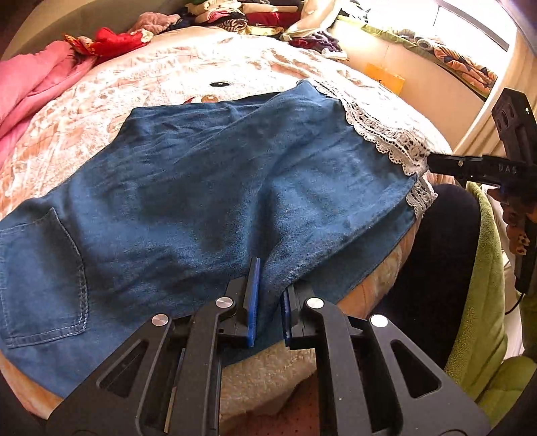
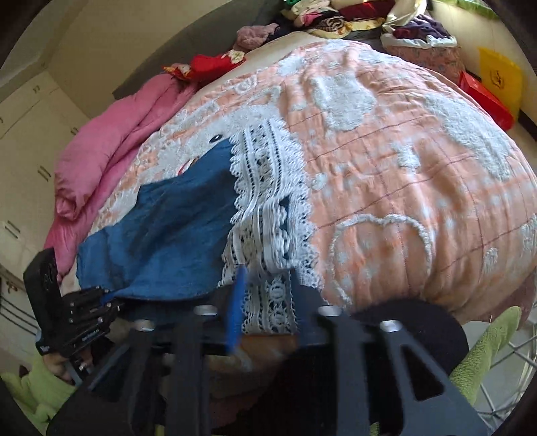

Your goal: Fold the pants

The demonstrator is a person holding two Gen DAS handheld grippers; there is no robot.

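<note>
Nearest to me, my left gripper (image 1: 268, 302) is clamped tight on a pinch of denim at the near edge of the pants (image 1: 201, 187), the blue pads squeezing a raised ridge of fabric between them. My right gripper (image 2: 265, 312) has its jaws parted, with the white lace trim (image 2: 268, 214) of the leg cuffs lying in the gap; the view there is blurred, so I cannot tell whether the pads press on the lace, and they look clear of it. From the left wrist view its black fingers reach the lace hem from the side, right at the edge of the bed (image 2: 402, 167).

The pants lie spread flat across the bed's near portion, one leg laid over the other, the waist end with a stitched back pocket (image 1: 43, 275) towards my left gripper and the lace cuffs towards my right. Under them is a peach bedspread (image 1: 167, 73) with fluffy white patterns. My green sleeve (image 1: 483, 302) shows beside the bed.

Further off, a pink quilt (image 2: 110, 147) is bunched along the left side, and at the far end sits a heap of mixed clothes (image 1: 241, 13).
</note>
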